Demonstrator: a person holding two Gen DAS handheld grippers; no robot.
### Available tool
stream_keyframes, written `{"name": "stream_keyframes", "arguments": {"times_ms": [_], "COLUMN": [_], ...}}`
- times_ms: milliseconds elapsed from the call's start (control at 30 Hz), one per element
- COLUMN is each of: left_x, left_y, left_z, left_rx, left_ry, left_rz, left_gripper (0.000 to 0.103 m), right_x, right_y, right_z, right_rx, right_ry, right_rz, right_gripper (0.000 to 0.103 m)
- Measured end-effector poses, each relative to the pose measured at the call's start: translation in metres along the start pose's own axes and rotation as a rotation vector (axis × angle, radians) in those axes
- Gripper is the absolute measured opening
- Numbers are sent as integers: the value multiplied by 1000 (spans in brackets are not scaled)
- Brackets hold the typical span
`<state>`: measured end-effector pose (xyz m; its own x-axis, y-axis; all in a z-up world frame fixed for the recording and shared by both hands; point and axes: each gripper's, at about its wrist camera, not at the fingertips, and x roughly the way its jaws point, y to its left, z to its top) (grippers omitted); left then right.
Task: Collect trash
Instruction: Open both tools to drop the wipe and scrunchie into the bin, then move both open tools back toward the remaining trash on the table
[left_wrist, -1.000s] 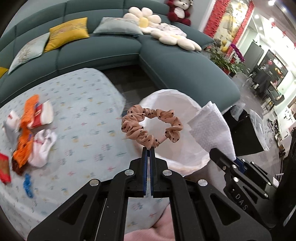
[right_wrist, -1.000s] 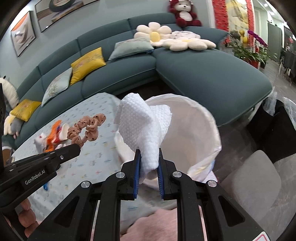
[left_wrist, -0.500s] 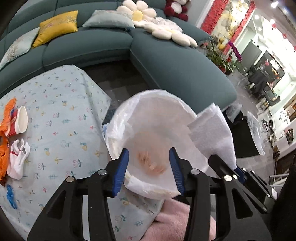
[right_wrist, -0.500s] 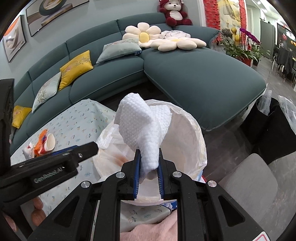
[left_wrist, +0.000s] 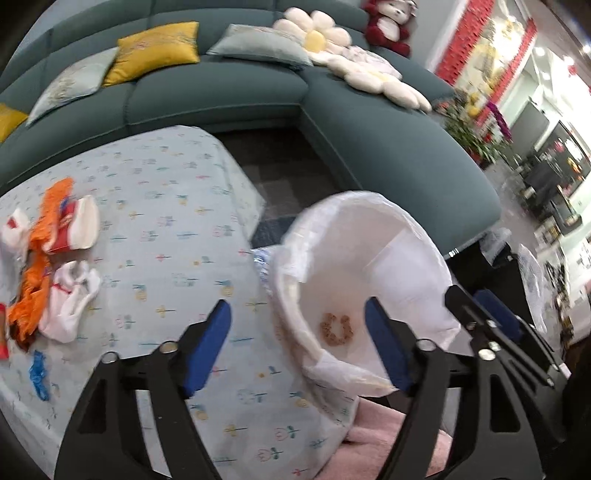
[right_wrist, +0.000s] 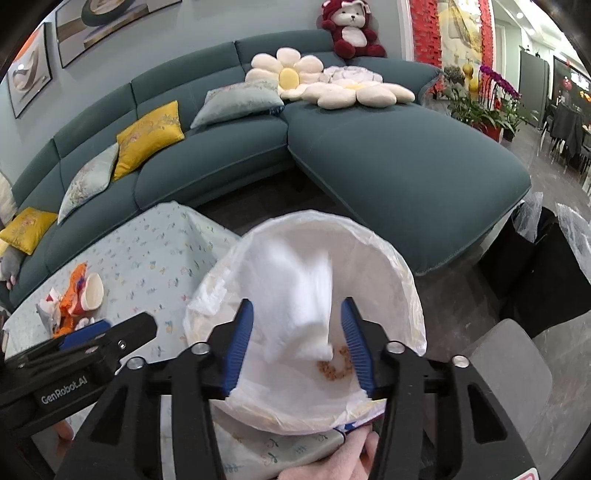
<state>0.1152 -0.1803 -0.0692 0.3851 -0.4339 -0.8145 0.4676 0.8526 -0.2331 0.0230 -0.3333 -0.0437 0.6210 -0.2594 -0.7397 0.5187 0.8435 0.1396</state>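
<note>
A white-lined trash bin (left_wrist: 399, 236) (right_wrist: 402, 280) stands beside the table. A pink dotted scrunchie (left_wrist: 336, 329) (right_wrist: 338, 363) lies at its bottom. My left gripper (left_wrist: 297, 341) is open and empty, over the bin's near rim and the table edge. My right gripper (right_wrist: 297, 334) is open above the bin. A white paper towel (right_wrist: 299, 302), blurred, is falling between its jaws into the bin. More trash sits on the table's left: orange wrappers (left_wrist: 44, 236), a red-white paper cup (left_wrist: 75, 227), a white crumpled piece (left_wrist: 70, 295), a blue scrap (left_wrist: 37, 373).
The table wears a light blue patterned cloth (left_wrist: 159, 206). A teal sectional sofa (right_wrist: 388, 155) with cushions curves behind. Black bags (right_wrist: 535, 258) and a grey stool (right_wrist: 509, 369) stand right of the bin. The left gripper's body (right_wrist: 74, 365) shows at lower left in the right wrist view.
My left gripper opened and the scrunchie dropped into the bin. My right gripper has just opened, and the paper towel is falling from it.
</note>
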Motion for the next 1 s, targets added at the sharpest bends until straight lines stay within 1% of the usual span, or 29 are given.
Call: {"name": "stream_keyframes", "arguments": {"times_ms": [233, 300, 367, 633, 1000], "left_x": [-18, -24, -30, -62, -110], "left_y": [31, 41, 52, 96, 166], "left_z": [-6, -9, -13, -26, -50], "left_rx": [-61, -76, -88, -142, -199], "left_ry": [-12, -15, -18, -53, -106], "left_rz": [28, 40, 58, 121, 253], "left_gripper": [76, 76, 77, 77, 77], "right_x": [-14, -19, -24, -42, -58], "right_y": [21, 28, 39, 90, 169], "right_z": [2, 1, -2, -21, -53], "right_rx": [-33, -41, -51, -125, -241], "right_ry": [-19, -22, -25, -6, 33], "right_rz": [19, 29, 43, 106, 199], "right_gripper": [51, 55, 56, 56, 57]}}
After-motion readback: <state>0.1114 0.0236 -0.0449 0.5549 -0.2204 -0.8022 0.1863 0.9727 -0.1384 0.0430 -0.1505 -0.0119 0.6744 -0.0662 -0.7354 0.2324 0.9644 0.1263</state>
